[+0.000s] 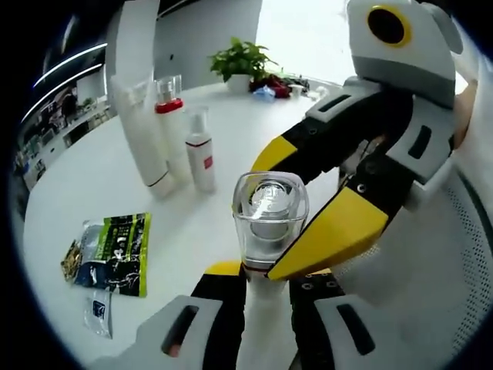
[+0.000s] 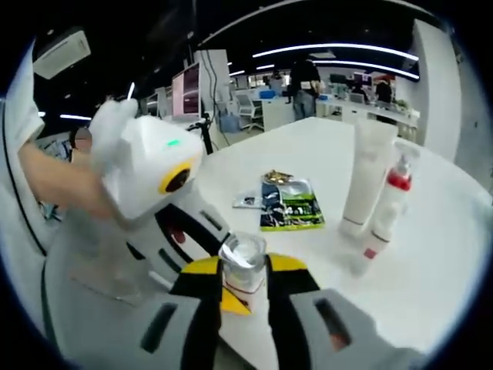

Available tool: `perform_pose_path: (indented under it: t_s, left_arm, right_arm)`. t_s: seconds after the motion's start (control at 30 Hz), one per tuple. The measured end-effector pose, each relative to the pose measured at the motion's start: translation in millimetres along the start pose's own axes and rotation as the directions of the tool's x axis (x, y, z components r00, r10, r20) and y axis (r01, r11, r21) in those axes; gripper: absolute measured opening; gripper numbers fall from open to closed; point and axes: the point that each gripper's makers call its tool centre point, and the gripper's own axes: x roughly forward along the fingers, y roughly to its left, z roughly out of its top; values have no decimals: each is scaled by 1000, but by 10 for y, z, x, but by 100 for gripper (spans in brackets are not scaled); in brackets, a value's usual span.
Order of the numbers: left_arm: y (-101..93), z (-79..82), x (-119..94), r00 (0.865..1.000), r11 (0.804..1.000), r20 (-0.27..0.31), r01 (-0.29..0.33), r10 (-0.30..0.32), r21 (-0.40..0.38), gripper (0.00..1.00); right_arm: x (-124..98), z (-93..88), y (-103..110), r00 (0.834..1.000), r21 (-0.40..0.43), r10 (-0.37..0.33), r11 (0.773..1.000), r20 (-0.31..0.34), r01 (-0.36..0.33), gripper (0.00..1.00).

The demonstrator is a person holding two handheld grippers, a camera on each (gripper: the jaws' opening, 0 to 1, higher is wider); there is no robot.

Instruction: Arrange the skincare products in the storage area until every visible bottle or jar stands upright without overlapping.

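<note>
A white bottle [image 1: 262, 331] with a clear cap [image 1: 269, 212] stands up between my left gripper's [image 1: 262, 281] jaws, which are shut on its body. My right gripper [image 1: 296, 196] comes in from the right, its yellow-tipped jaws closed on the clear cap. In the right gripper view the cap [image 2: 243, 258] sits between the right gripper's [image 2: 245, 271] yellow tips, with the left gripper [image 2: 223, 289] reaching in from the left. On the white table [image 1: 85, 177] stand a tall white tube [image 1: 142, 116], a red-collared pump bottle [image 1: 171, 116] and a small white bottle [image 1: 200, 150].
A green snack packet [image 1: 115, 250] and a small sachet [image 1: 100, 312] lie flat on the table to the left. A potted plant [image 1: 240, 62] and some clutter sit at the far edge. A person's arm [image 2: 54, 185] shows behind the left gripper.
</note>
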Motion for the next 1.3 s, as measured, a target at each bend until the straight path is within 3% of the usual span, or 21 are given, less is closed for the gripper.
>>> perform_pose_path:
  t_s: [0.4,0.87,1.3]
  left_arm:
    - [29,-4,29,1000,1000,11,11,-11,3,18]
    - [53,37,66,999,996,22,41,-43,79,18]
    - [137,116,151,997,987,12,78,-81,144,18]
  right_arm:
    - [46,-10,-27,1000,9,-5,1000,8,5,22]
    - [40,5,-64,1000,-31,-21,999,19,21,22]
    - [-82,7,-208,997,22,-55,998,48,54,27]
